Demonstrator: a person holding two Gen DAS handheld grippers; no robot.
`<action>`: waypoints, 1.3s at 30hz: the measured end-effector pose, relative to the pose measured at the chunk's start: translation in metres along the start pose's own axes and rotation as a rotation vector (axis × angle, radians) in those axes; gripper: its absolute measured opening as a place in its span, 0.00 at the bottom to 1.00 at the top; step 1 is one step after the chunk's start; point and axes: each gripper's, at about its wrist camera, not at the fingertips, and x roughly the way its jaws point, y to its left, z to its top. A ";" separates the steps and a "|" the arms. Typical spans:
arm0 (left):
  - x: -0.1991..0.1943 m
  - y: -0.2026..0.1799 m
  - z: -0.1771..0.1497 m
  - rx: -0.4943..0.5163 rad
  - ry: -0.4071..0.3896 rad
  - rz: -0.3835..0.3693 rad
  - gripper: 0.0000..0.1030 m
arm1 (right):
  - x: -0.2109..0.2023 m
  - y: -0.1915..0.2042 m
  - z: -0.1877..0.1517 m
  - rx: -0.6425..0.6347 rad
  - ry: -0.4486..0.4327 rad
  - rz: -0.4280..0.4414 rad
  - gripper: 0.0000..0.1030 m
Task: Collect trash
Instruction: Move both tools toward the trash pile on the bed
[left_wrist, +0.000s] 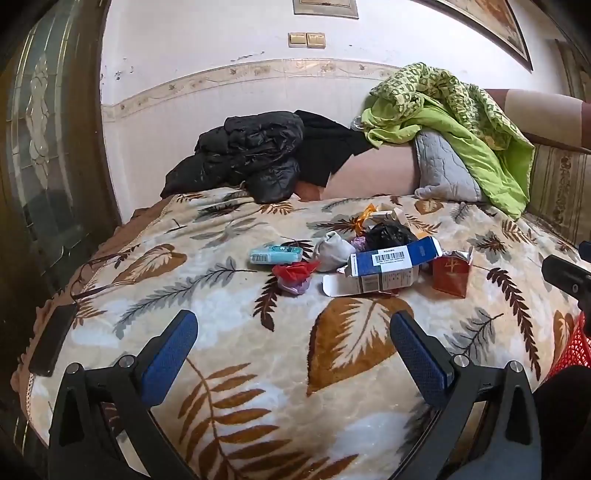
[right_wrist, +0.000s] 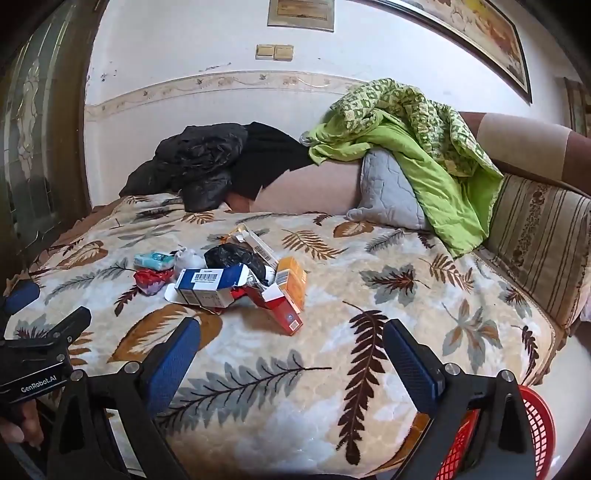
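So far nothing is in hand: my left claw (left_wrist: 293, 349) and my right claw (right_wrist: 291, 356) both stand wide and empty, hovering over the leaf-patterned blanket (left_wrist: 258, 387) on the bed, well short of the trash. The litter sits in one loose heap near the middle of the bed: a blue-and-white carton (left_wrist: 388, 264) with its flaps torn open, a red box (right_wrist: 282, 314) lying on its side, an orange box (right_wrist: 293, 282), a crumpled black bag (right_wrist: 236, 258), a red wrapper (left_wrist: 295, 271), a grey wad (left_wrist: 332, 249) and a teal packet (left_wrist: 275, 254). I judge all of it light. The cartons are thin card that will crush under a hard squeeze, so I would pinch them across their flat sides; the bag and wrappers are limp and slippery, best gathered at a bunched fold. A barcode label shows on the blue carton, its print too small to read. My left claw's body reads "GenRobot.AI". A red mesh basket (right_wrist: 535, 435) waits beside the bed, lower right.
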 end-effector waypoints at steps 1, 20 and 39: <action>0.000 0.000 -0.001 0.000 0.002 -0.001 1.00 | 0.000 -0.001 0.000 0.004 0.004 -0.001 0.97; 0.002 0.004 -0.003 0.003 0.006 0.001 1.00 | 0.002 0.004 0.001 -0.012 0.017 -0.003 0.97; 0.002 0.005 -0.002 0.008 0.010 0.002 1.00 | 0.004 0.003 -0.001 -0.014 0.027 0.002 0.97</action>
